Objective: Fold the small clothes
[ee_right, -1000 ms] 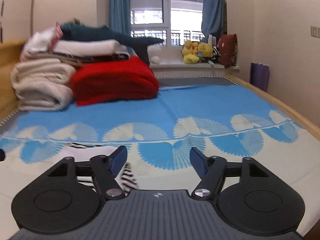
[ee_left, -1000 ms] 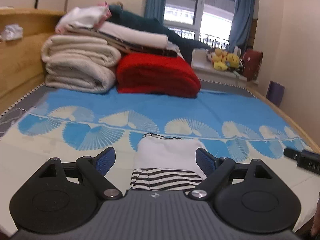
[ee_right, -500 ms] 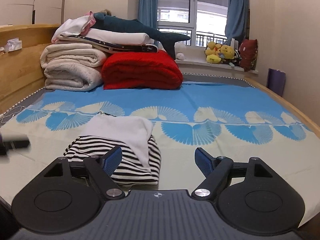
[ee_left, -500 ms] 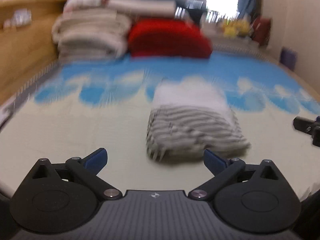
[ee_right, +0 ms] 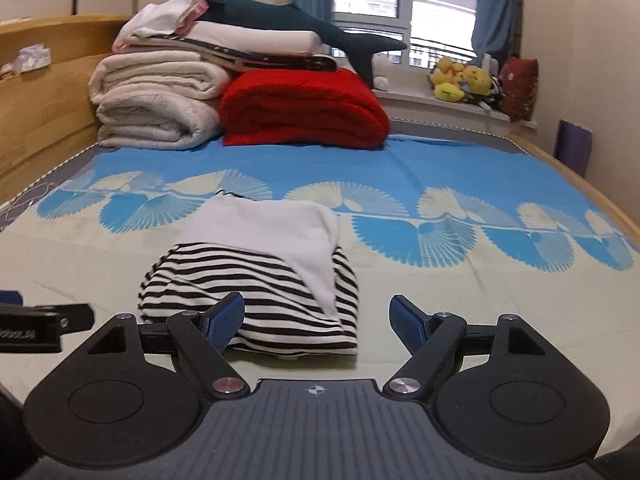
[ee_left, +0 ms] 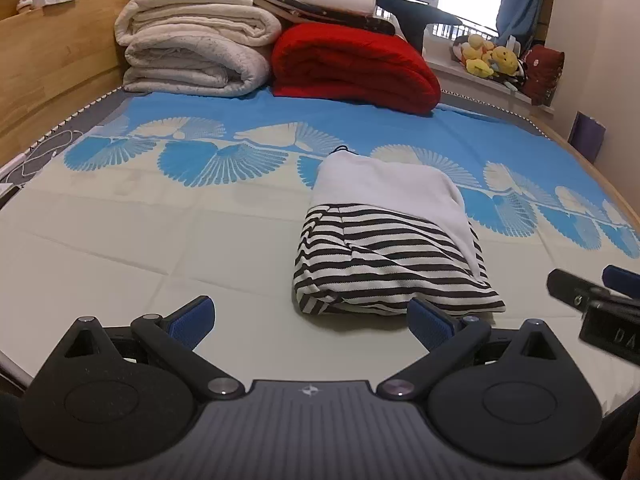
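Observation:
A small folded garment point(ee_left: 390, 240), white on top and black-and-white striped below, lies flat on the bed sheet point(ee_left: 160, 240). It also shows in the right wrist view point(ee_right: 260, 268). My left gripper point(ee_left: 310, 322) is open and empty, held just in front of the garment's near edge and a little to its left. My right gripper point(ee_right: 318, 322) is open and empty, just in front of the garment's near right corner. The right gripper's tip point(ee_left: 592, 300) shows at the right edge of the left wrist view; the left gripper's tip point(ee_right: 44, 320) shows at the left edge of the right wrist view.
Folded cream quilts point(ee_left: 192, 56) and a red blanket point(ee_left: 352, 64) are stacked at the head of the bed, with more bedding and a dark plush shark point(ee_right: 300, 28) on top. A wooden headboard point(ee_left: 52, 48) runs along the left. Plush toys point(ee_right: 460, 80) sit on the windowsill.
Both grippers have pulled back and risen from the garment, so the whole folded bundle is now in view. The garment itself lies still, folded as before.

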A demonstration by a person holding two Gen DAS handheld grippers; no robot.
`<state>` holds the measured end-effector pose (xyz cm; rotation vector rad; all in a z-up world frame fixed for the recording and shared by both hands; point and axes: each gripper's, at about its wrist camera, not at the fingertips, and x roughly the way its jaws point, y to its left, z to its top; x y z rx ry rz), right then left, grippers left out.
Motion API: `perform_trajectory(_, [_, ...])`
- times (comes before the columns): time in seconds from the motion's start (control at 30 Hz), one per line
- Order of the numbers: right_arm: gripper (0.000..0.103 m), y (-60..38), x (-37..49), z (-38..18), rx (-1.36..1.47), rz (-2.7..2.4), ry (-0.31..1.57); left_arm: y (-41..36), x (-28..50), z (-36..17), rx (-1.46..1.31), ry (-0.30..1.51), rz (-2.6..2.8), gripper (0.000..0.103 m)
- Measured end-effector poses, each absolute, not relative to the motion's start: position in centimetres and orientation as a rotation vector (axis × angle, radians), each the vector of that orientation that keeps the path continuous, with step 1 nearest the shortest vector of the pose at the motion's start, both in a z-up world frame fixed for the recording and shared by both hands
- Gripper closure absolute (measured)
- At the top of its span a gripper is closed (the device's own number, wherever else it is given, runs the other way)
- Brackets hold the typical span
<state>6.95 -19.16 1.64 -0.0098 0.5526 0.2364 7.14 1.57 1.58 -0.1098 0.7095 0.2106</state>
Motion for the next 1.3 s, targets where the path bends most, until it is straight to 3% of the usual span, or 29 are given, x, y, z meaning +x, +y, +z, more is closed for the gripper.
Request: perform_trajectory(1.3, [0.022, -19.0, 7.7, 0.2, -0.012, 0.227, 0.657, -0.3, 8.4, -0.6, -0.104, 0.784, 0.136, 0.001])
